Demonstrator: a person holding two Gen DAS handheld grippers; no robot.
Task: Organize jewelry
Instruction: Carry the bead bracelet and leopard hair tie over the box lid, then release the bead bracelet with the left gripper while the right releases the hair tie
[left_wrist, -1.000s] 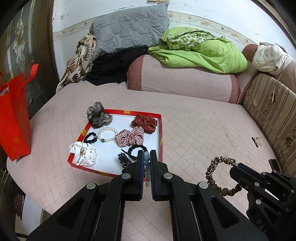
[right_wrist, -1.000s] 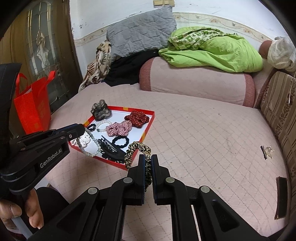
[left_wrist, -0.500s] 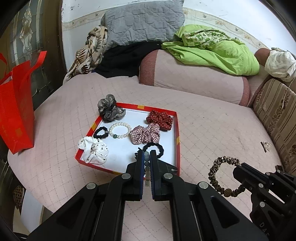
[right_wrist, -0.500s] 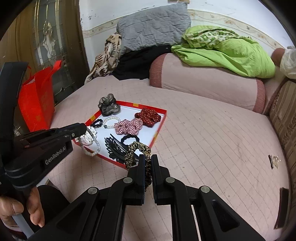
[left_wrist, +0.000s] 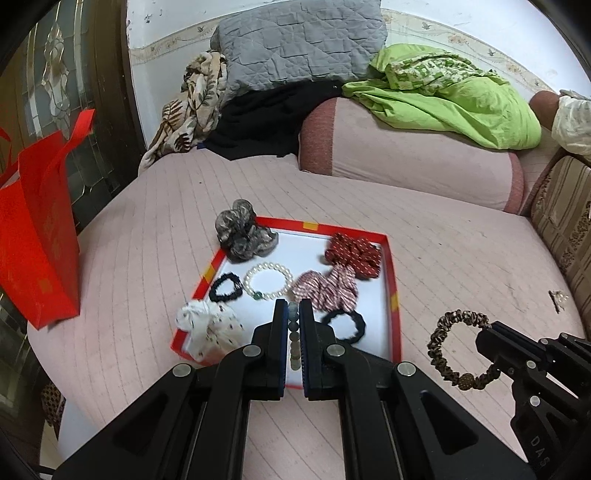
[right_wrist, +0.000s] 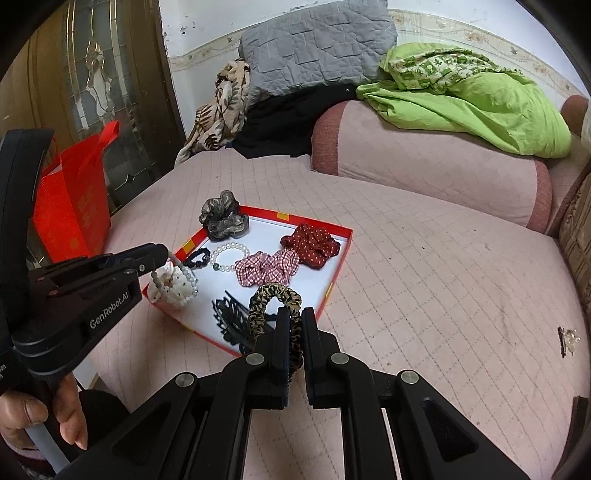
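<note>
A red-rimmed tray with a white floor lies on the pink bed. It holds a grey scrunchie, a red dotted scrunchie, a checked scrunchie, a pearl bracelet, black hair ties, a white scrunchie and a black claw clip. My left gripper is shut on a grey bead bracelet, which hangs over the tray's near left corner in the right wrist view. My right gripper is shut on a leopard-print scrunchie, held right of the tray in the left wrist view.
A red gift bag stands at the bed's left edge. A bolster, grey pillow and green cloth lie at the back. A small hair clip lies on the bed at right, near a striped cushion.
Both grippers have moved forward toward the tray, still holding their items. The bead bracelet now hangs over the tray's near part, and the leopard scrunchie is closer to its right side.
</note>
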